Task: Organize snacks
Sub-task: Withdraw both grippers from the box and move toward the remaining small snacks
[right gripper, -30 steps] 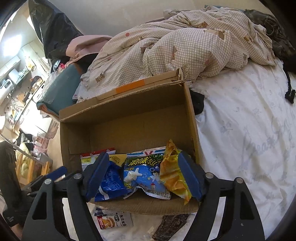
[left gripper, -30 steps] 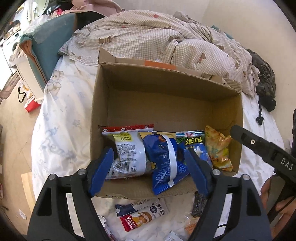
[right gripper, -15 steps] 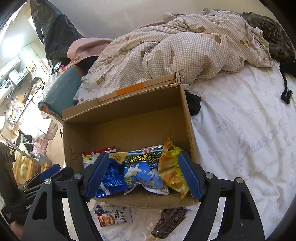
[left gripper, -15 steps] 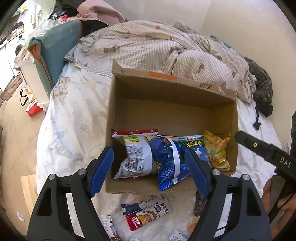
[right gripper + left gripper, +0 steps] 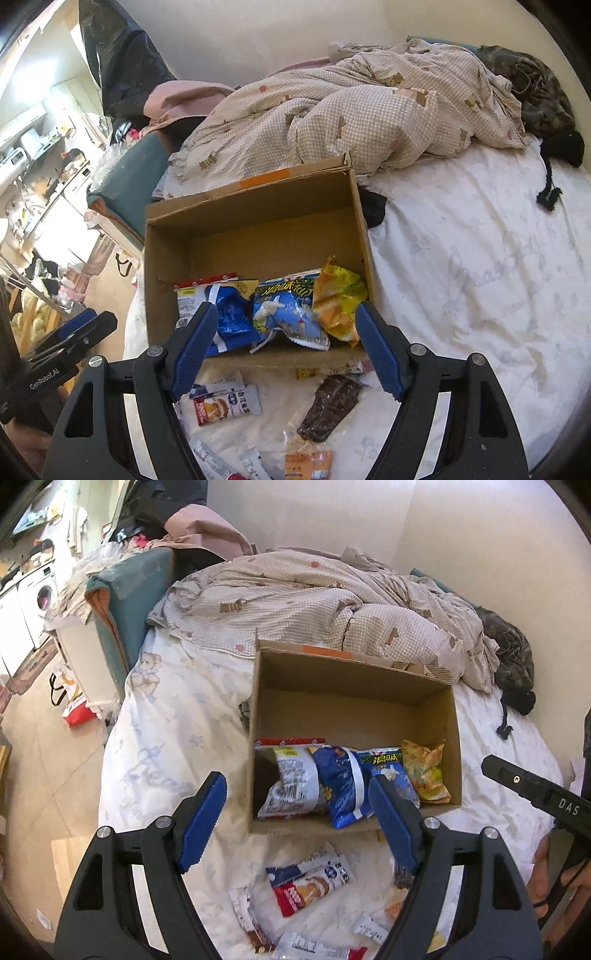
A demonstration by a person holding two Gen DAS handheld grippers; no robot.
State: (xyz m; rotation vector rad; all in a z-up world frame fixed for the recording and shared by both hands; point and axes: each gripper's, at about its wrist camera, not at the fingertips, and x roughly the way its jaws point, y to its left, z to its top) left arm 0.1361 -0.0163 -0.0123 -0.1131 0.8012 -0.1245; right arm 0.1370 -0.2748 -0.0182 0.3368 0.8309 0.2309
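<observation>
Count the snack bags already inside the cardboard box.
4, in a row along the near wall of the cardboard box: white bag leftmost, dark blue bag, light blue bag, yellow bag rightmost. Smaller packets may hide underneath.

One cardboard box (image 5: 352, 686) sits on the bed. Four snack bags (image 5: 291, 306) lie inside it. Several loose packets (image 5: 225, 400), at least six, lie before the box.

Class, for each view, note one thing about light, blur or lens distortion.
Left wrist view: fisheye bends the wall and bed; the packets near the bottom edge look soft. Right wrist view: sunlight washes out the sheet and the room at left; the box interior stays shaded.
</observation>
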